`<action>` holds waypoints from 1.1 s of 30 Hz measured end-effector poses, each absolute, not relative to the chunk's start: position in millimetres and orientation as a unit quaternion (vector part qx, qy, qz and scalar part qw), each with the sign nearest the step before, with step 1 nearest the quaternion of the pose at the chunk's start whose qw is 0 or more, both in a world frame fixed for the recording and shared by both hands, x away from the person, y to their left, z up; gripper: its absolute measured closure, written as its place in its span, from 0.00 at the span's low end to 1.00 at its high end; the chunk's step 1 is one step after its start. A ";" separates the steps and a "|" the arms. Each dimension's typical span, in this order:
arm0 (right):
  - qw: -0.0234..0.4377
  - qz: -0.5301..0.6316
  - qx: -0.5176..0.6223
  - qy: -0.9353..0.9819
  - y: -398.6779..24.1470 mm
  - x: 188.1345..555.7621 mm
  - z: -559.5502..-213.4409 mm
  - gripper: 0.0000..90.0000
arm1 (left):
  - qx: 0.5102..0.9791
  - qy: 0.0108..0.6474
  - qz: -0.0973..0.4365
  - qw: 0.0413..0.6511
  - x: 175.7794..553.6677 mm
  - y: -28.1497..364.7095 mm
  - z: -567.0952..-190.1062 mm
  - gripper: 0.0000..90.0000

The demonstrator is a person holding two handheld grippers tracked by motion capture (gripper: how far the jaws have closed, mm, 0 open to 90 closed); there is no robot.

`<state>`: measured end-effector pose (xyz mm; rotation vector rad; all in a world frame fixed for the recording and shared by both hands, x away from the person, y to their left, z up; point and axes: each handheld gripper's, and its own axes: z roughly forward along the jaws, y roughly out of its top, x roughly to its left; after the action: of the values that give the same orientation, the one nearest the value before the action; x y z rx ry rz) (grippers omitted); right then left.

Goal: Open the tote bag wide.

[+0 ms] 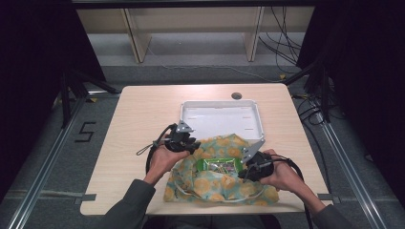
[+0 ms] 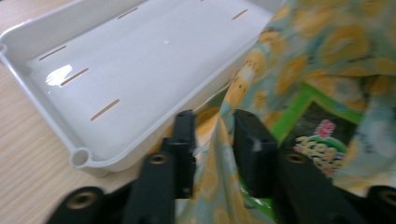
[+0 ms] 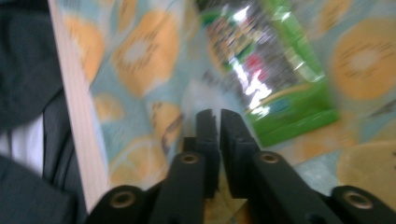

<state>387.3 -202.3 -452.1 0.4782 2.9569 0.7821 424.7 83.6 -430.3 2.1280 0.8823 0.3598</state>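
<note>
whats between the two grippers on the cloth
A green snack packet lies on the fruit-print cloth between the left hand-held gripper and right hand-held gripper, seen in the high view.

Grey-green sleeves; black claws: left claw (image 1: 184, 141), right claw (image 1: 250, 168); brass screws, black cables, grey three-cornered plates.

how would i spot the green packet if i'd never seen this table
Find the wooden table and the white tray on it. Nearer the person lies a yellow-patterned cloth. The packet lies in its folds, the one glossy bright green thing.

Floor marking (image 1: 85, 131) reads "5"; packet print illegible.
</note>
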 end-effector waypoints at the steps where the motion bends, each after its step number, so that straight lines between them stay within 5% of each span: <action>1: 0.032 0.261 0.168 0.950 -202.2 387.7 -448.3 0.90 | 0.837 0.344 0.146 0.399 419.2 83.5 -425.6 0.70; 8: 0.055 0.311 0.195 0.928 -199.3 399.8 -428.0 0.73 | 0.813 0.342 0.160 0.444 383.0 89.4 -404.5 0.45; 20: 0.034 0.310 0.201 0.928 -176.6 432.2 -432.4 0.60 | 0.802 0.349 0.149 0.462 317.5 114.3 -414.8 0.41; 25: 0.029 0.302 0.211 0.929 -171.9 437.6 -437.4 0.57 | 0.801 0.353 0.127 0.468 298.1 117.1 -425.4 0.46; 33: 0.012 0.287 0.220 0.932 -168.3 443.1 -442.4 0.56 | 0.820 0.312 0.092 0.471 277.0 92.2 -445.2 0.67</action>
<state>443.1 -168.3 -442.4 0.6856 2.9072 0.8954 277.0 92.2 -445.2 2.0085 0.7631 0.2245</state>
